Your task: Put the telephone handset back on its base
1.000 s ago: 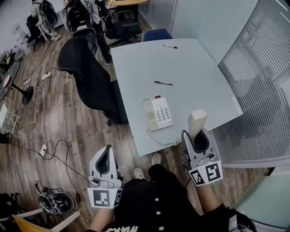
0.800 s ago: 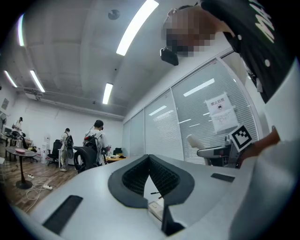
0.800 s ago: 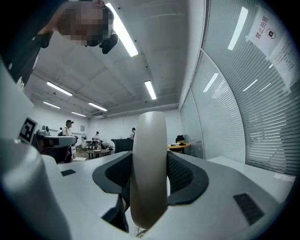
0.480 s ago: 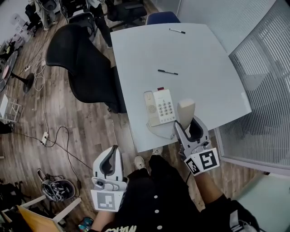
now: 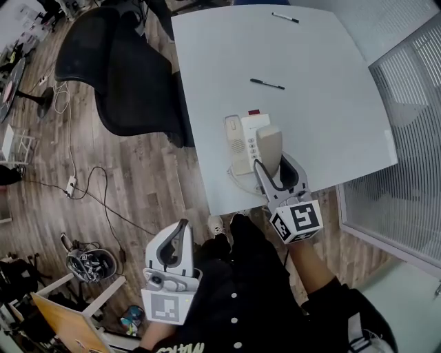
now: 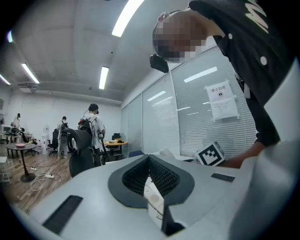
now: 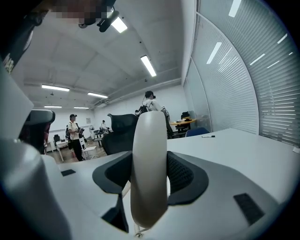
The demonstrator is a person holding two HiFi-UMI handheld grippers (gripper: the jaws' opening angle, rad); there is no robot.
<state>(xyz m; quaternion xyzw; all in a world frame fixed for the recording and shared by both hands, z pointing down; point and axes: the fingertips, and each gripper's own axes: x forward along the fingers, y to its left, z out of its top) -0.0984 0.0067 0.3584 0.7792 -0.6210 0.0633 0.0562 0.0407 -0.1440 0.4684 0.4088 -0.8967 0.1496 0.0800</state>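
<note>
The cream telephone base (image 5: 236, 141) lies near the front edge of the white table (image 5: 324, 103). My right gripper (image 5: 273, 165) is shut on the cream handset (image 5: 269, 143), which stands nearly upright over the base's right side and hides part of the keypad. In the right gripper view the handset (image 7: 149, 136) fills the gap between the dark pads (image 7: 185, 176). My left gripper (image 5: 180, 227) hangs low beside the person's body, off the table, its jaw tips together and nothing held. Through it a bit of the base (image 6: 151, 193) shows.
Two black pens (image 5: 266, 84) (image 5: 285, 17) lie farther back on the table. The phone cord (image 5: 239, 183) loops at the table's front edge. A black office chair (image 5: 117, 76) stands left of the table. Blinds (image 5: 406, 172) line the right; cables (image 5: 83, 200) lie on the floor.
My right gripper has carried the handset left and forward, from right of the base to over its right side. The left gripper stayed low by the body.
</note>
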